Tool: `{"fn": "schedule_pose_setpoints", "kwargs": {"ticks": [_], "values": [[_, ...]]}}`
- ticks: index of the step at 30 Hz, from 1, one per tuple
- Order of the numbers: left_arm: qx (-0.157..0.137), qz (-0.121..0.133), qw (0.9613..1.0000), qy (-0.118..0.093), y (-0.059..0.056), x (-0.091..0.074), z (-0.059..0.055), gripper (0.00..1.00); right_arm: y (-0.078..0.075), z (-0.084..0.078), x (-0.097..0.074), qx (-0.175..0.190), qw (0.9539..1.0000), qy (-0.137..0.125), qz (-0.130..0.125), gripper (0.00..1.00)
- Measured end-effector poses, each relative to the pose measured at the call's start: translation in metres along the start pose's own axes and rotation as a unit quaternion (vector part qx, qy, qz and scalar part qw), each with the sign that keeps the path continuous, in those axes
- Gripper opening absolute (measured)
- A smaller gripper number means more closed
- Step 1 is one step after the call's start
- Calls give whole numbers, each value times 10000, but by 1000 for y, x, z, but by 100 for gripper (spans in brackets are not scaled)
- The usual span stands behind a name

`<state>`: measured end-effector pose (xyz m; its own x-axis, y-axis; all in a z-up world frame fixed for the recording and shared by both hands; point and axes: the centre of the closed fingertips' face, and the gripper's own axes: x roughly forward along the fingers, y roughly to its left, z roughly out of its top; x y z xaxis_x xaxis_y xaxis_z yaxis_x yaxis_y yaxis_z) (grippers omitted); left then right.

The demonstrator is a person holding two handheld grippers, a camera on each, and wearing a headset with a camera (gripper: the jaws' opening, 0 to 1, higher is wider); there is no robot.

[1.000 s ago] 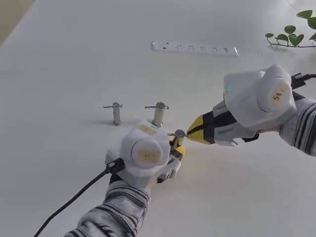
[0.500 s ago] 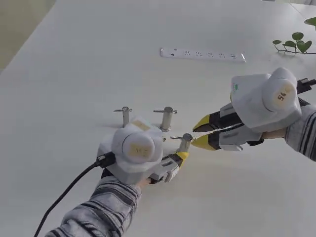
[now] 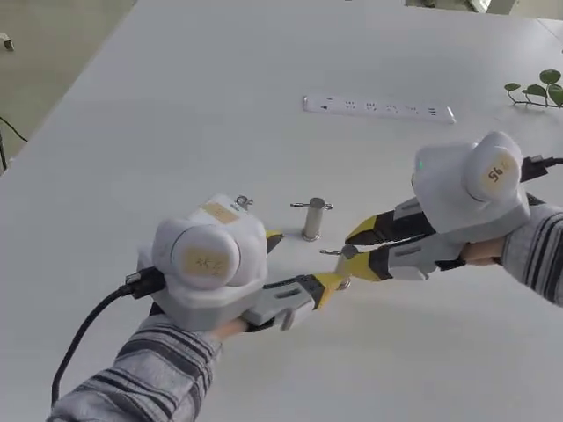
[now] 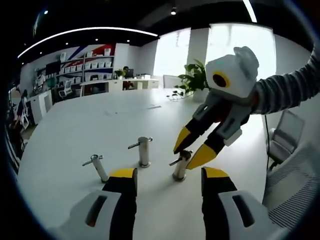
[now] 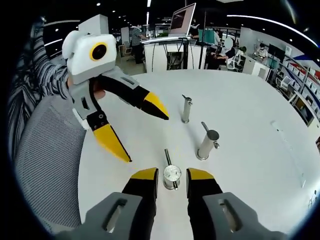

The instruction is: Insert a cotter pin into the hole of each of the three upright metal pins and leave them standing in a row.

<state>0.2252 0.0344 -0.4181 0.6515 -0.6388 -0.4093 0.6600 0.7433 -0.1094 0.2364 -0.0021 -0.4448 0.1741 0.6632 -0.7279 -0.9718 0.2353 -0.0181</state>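
Three upright metal pins stand on the white table, each with a cotter pin through its top. The nearest pin (image 3: 348, 253) (image 5: 172, 175) stands between the jaws of my right gripper (image 3: 356, 249) (image 5: 171, 172), which is open with small gaps on both sides. The middle pin (image 3: 313, 218) (image 4: 144, 152) stands free. My left hand's housing mostly hides the far-left pin (image 3: 243, 202), which shows fully in the left gripper view (image 4: 100, 167). My left gripper (image 3: 303, 258) (image 4: 169, 173) is wide open, just short of the nearest pin (image 4: 180, 169), holding nothing.
A white power strip (image 3: 378, 108) lies at the back of the table (image 3: 176, 105). A leafy plant sprig (image 3: 537, 88) sits at the far right edge. A black cable (image 3: 88, 325) trails from my left gripper toward the near left. Office desks and chairs stand beyond.
My left gripper has let go of the nearest pin, opened wide and drawn back. My right gripper has opened and now straddles that pin. The head camera has shifted.
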Motion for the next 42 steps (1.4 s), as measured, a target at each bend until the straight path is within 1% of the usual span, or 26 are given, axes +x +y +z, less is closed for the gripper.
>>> {"fn": "schedule_pose_setpoints", "kwargs": {"ticks": [3, 4, 6, 7, 8, 9, 11, 13, 14, 17, 19, 21, 22, 23, 26, 29, 32, 36, 42], "values": [[41, 64, 10000, 24, 4, -5, 0, 53, 2, -1, 6, 69, 10000, -13, 19, 17], [37, 73, 10000, -5, 5, -7, 1, 54, 2, -1, 8, 70, 10000, -3, 15, 17], [35, 107, 9999, -9, 7, -10, 2, 56, 2, -4, 10, 17, 10000, 61, 0, 16], [-3, 138, 9999, -7, 9, -12, 2, 58, -1, -8, 10, 21, 10000, 76, 3, 15], [-278, 108, 9995, -34, 9, -15, 2, 58, -1, -9, 10, 38, 10000, 85, 12, 14], [-365, 69, 9993, -57, 9, -16, 3, 59, -1, -9, 10, 48, 10000, 79, 11, 12], [-369, 145, 9992, -62, 15, -21, 3, 61, -2, -8, 10, 21, 10000, 49, -32, 10], [-331, 235, 9992, -60, 20, -25, 3, 64, -1, -7, 10, 150, 9999, 9, -17, 9], [-325, 296, 9990, -50, 24, -28, 2, 65, 0, -7, 10, 125, 9999, -9, -5, 9], [-189, 443, 9988, 25, 31, -33, -1, 66, 1, -6, 10, 106, 9999, -45, 6, 9], [-88, 526, 9986, 52, 36, -37, -3, 67, 2, -5, 10, 28, 10000, -60, 24, 9], [-117, 569, 9983, 101, 40, -39, -5, 68, 3, -5, 10, 48, 10000, -68, 41, 9], [-142, 609, 9980, 99, 43, -41, -5, 70, 2, -5, 9, 66, 10000, -58, 48, 9], [-140, 664, 9977, 52, 46, -44, -4, 72, 2, -5, 9, 53, 10000, -46, 39, 9], [-51, 738, 9973, 17, 52, -48, -3, 74, -1, -6, 7, -3, 10000, -1, 19, 9], [26, 788, 9969, 38, 58, -51, -3, 78, -4, -9, 3, 78, 10000, 21, 57, 9], [30, 820, 9966, 70, 62, -53, -5, 81, -8, -12, 0, 32, 10000, 45, 29, 9], [-77, 779, 9969, -11, 64, -53, -4, 86, -15, -15, -5, -26, 9999, 115, 6, 9], [-161, 779, 9968, -83, 68, -51, -1, 89, -32, -19, -13, -48, 9998, 200, -71, 9]]}}
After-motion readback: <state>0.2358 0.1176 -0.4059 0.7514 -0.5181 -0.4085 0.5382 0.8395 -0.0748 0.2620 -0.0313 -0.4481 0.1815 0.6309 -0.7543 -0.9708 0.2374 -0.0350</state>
